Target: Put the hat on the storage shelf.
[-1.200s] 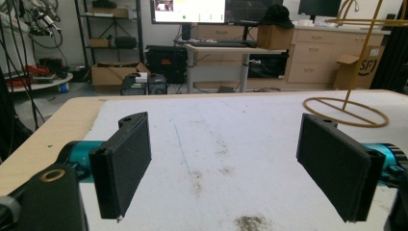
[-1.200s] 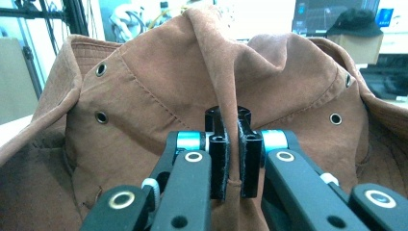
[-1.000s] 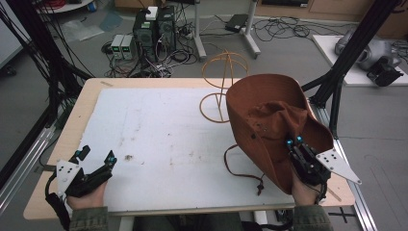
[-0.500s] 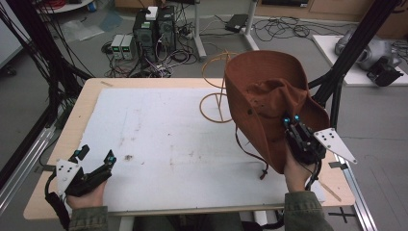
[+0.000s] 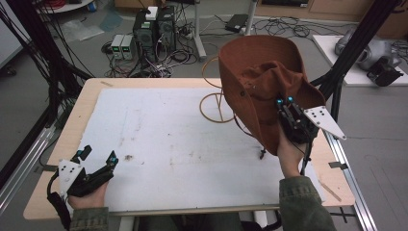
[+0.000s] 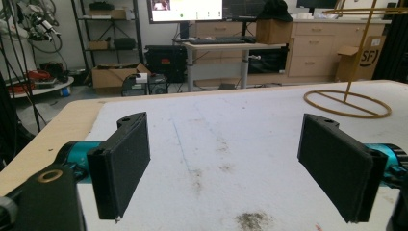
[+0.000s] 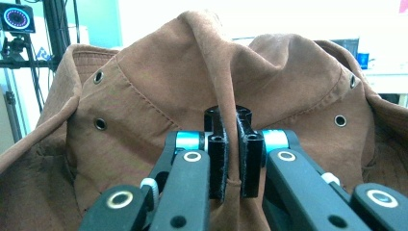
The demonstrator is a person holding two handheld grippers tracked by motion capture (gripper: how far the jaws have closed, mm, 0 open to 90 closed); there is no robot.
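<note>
A brown cloth hat (image 5: 262, 79) with a wide brim and metal eyelets hangs in the air over the table's right side, a cord dangling under it. My right gripper (image 5: 284, 104) is shut on a fold of its crown; in the right gripper view the hat (image 7: 159, 91) has that fold pinched between the two pads at my right gripper (image 7: 231, 154). Behind the hat stands a thin gold wire stand (image 5: 216, 103) with a ring base, seen also as the wire stand (image 6: 347, 101). My left gripper (image 5: 98, 156) rests open at the table's front left corner, nothing between its pads (image 6: 122, 163).
A white mat (image 5: 168, 144) covers most of the wooden table (image 5: 65, 139) and carries some dirt marks. Black frame poles stand at the left and right. Computers and cables lie on the floor beyond the far edge.
My right gripper has lifted the hat off the mat and carried it up and toward the far right. The left gripper has stayed in place.
</note>
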